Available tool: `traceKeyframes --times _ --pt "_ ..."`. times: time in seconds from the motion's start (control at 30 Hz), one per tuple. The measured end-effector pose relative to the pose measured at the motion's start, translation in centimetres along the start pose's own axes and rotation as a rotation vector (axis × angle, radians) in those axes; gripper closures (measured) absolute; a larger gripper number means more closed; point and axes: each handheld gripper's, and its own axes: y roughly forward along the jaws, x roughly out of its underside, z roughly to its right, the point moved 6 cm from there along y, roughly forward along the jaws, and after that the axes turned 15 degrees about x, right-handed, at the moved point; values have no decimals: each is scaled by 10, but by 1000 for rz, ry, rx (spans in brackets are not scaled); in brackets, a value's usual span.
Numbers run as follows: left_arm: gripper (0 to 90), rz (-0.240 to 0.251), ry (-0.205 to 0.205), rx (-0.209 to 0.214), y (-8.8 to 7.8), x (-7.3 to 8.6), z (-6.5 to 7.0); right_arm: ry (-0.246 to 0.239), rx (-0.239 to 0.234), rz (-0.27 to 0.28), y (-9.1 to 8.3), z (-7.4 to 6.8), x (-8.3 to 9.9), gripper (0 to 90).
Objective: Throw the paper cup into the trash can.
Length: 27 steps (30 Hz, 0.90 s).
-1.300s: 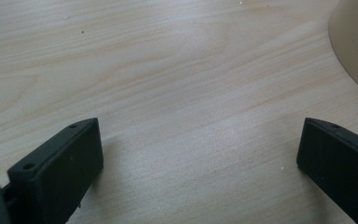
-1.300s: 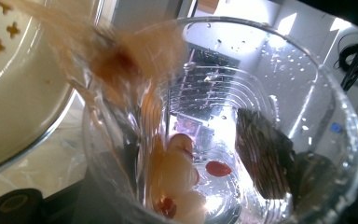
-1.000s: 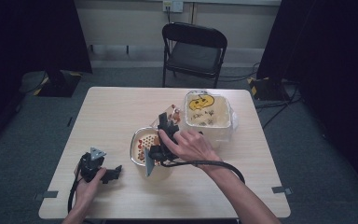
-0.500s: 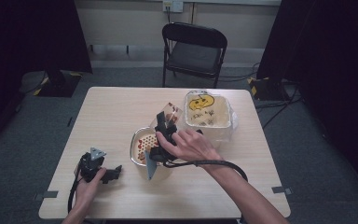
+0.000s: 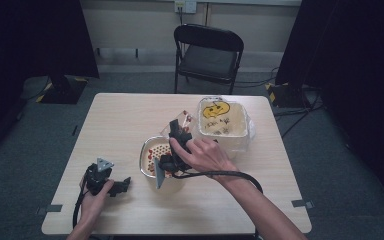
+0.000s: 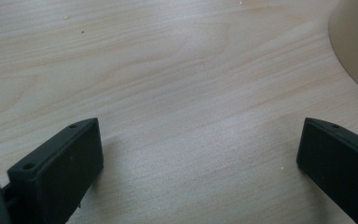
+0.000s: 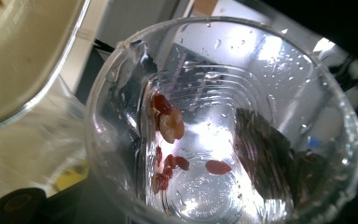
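My right hand-held gripper (image 5: 176,131) is clamped on a clear plastic cup (image 7: 223,121), tipped above the small bowl (image 5: 150,152) beside the tub (image 5: 225,125). A few red bits (image 7: 168,123) cling inside the wet cup. It looks light, thin and slippery, so I'd grip its wall gently. My left hand-held gripper (image 6: 200,168) rests on the tabletop (image 6: 168,70), jaws apart.

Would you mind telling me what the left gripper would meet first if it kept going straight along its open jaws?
Probably the beige bowl: the left gripper rests low over the bare table, jaws wide apart, and the bowl's curved wall lies ahead, slightly to one side, so depth is uncertain.
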Motion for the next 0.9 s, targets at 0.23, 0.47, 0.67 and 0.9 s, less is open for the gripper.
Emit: traceKeyframes --times 0.23,0.47,0.67,0.9 --pt "0 -1 0 1 0 0 0 388 -119 -76 4 1 12 512" --pt "0 0 0 1 0 0 0 781 -272 -136 7 -5 20 513" --pt "0 -1 0 1 0 0 0 1009 -310 -142 12 -5 27 517" --pt "0 0 0 1 0 0 0 1301 -381 -151 15 -3 34 522"
